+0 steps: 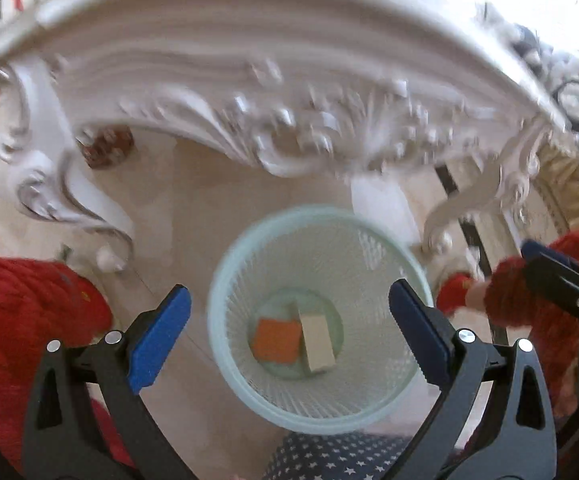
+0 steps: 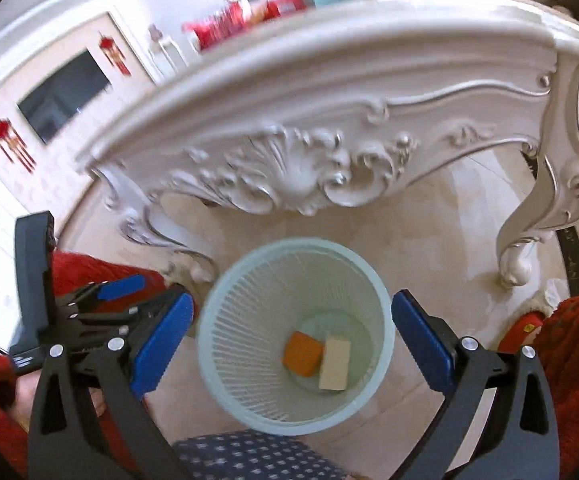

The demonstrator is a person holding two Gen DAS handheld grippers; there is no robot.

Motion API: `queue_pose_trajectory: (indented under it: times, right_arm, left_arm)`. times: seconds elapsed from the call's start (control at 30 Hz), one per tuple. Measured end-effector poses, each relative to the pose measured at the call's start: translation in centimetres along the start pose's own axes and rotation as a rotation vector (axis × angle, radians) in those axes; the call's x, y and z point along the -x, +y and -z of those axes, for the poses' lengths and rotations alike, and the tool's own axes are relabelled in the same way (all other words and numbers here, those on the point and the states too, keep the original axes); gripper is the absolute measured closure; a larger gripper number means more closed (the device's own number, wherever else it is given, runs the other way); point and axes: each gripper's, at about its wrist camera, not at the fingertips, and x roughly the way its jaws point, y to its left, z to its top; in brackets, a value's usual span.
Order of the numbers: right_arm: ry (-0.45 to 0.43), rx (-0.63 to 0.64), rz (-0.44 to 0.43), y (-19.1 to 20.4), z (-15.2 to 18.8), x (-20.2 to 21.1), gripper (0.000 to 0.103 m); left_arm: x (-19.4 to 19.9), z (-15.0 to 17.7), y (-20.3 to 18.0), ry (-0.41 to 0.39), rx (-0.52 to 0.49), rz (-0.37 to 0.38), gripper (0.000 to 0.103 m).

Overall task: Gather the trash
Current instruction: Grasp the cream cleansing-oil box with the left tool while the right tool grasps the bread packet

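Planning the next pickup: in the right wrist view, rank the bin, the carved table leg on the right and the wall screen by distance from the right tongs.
1. Bin: directly below the open right tongs.
2. Table leg: beyond, right.
3. Wall screen: far left.

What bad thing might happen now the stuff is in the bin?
Both grippers, left and right, hang open over the bin, so a careless swing might tip it. The orange piece and beige block would spill. The carved table is close above; rising hands might bump it.
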Motion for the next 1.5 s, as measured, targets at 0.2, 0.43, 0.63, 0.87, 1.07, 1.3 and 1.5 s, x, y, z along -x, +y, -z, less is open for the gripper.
queue_pose_trajectory:
  times: [0.2, 0.43, 0.63, 0.87, 1.07, 1.3, 1.5]
  right_arm:
    - [-0.252, 0.101, 0.131, 0.8, -6.1, 7.5, 0.008]
    - [-0.325, 0.143, 0.288, -1.1, -16.6, 7.3, 0.008]
    - [-0.209, 0.182, 0.329, -3.2, -22.4, 1.5, 0.008]
    - [-0.138, 0.210, 0.346, -4.3, -24.7, -2.3, 0.008]
    - [-0.082, 0.217, 0.392, -5.4, -26.4, -4.6, 0.008]
    - [-0.032, 0.239, 0.424, -6.0, -27.7, -6.3, 0.008]
    - [-0.009, 0.238, 0.405, -5.8, -28.0, -6.4, 0.019]
  left_arm:
    - [6.3, -4.7, 1.1, -0.189, -0.032, -0.069, 0.007]
    - [8.5, -16.5, 2.6, -0.307, -0.082, -0.124, 0.007]
    - [5.7, -28.8, 3.9, -0.289, -0.057, -0.117, 0.007]
    - [-1.9, -39.8, 3.6, -0.169, -0.085, -0.180, 0.007]
    - [-6.9, -43.7, 3.9, -0.097, -0.069, -0.180, 0.007]
    - [-10.9, -45.8, 4.1, -0.034, -0.100, -0.226, 0.007]
    - [-12.1, -45.6, 5.6, 0.029, -0.055, -0.175, 0.056]
